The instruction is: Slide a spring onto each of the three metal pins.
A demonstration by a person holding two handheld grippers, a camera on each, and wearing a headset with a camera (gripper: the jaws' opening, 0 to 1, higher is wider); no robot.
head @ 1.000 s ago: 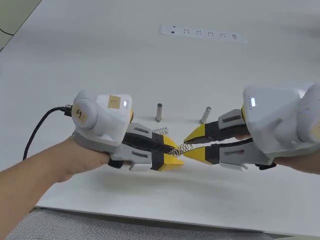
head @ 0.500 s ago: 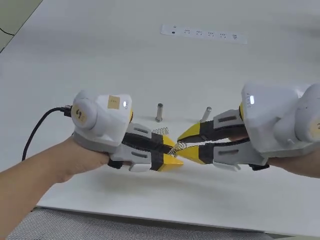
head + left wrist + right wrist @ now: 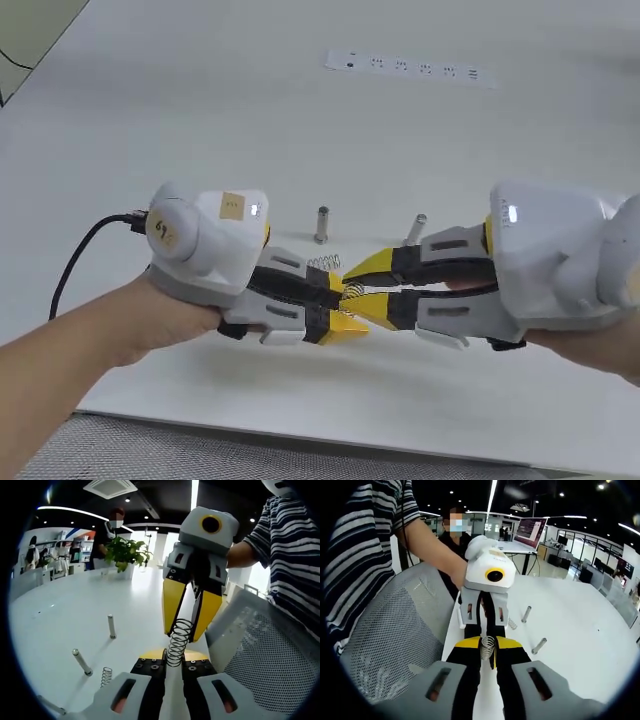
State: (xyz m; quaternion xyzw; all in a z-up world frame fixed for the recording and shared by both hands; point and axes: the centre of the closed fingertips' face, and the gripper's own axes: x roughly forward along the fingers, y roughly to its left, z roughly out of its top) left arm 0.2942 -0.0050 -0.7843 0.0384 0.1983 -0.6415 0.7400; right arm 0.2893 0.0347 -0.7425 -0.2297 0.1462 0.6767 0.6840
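Head view, left gripper (image 3: 338,300): the fingers are clenching one end of the held spring (image 3: 350,291), in the air above the near part of the counter (image 3: 200,120).
Head view, right gripper (image 3: 354,290): it is reaching in from the opposite side. Its fingers are standing spread, one above and one below the held spring's free end.
Head view, pins: the upright pin (image 3: 322,225) and the leaning pin (image 3: 417,228) are standing on the counter beyond both grippers. The leaning pin is lying nearer the right gripper.
Head view, loose spring (image 3: 320,263): it is lying on the counter just behind the left fingers.
Left gripper view, spring axis: the held spring (image 3: 177,645) is running straight out from this gripper's clenched fingers, in line with them. The right gripper's yellow fingers (image 3: 172,602) are flanking its far end. Whether they are touching it cannot be told.
Right gripper view, spring axis: the held spring (image 3: 488,644) is showing end-on, centred between the spread yellow fingers (image 3: 470,642), with its long axis pointing along them.
Judgement, coming move: the grippers are facing each other tip to tip along one line. A transfer is therefore depending on the right fingers closing across the coil while the axis stays in line.
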